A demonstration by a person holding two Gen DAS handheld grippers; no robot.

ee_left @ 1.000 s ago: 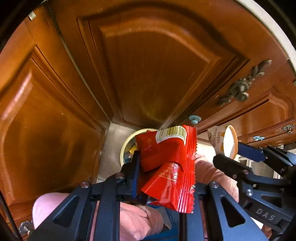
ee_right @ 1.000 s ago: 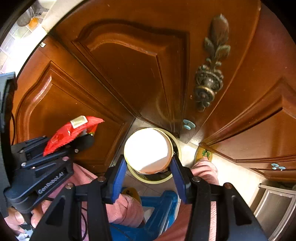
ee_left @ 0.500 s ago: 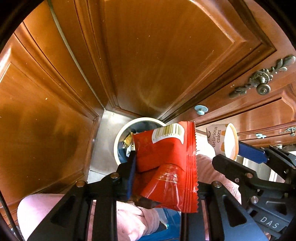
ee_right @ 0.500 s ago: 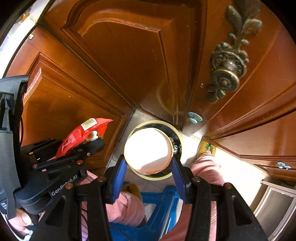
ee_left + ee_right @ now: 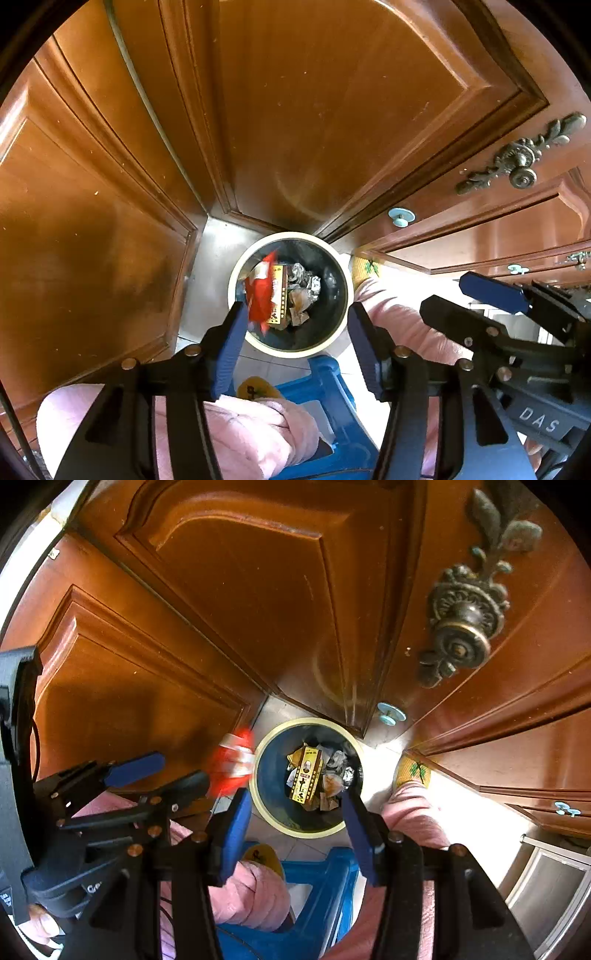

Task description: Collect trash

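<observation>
A round bin with a cream rim stands on the floor below both grippers; it holds a yellow box and foil scraps. My left gripper is over it, jaws opening, nothing between them. A red snack wrapper, blurred, is loose in the air just below its left finger. In the right wrist view the wrapper hangs by the bin's left rim, beside the left gripper. My right gripper, jaws opening and empty, frames the bin; it also shows in the left wrist view. No paper cup is in view.
Brown wooden cupboard doors close in behind and beside the bin, with a brass handle and a pale blue knob. A blue stool and a person's pink-clad legs lie under the grippers.
The left jaws have spread and let go of the red wrapper, which is dropping toward the bin. The white paper cup that the right jaws held is gone from between them.
</observation>
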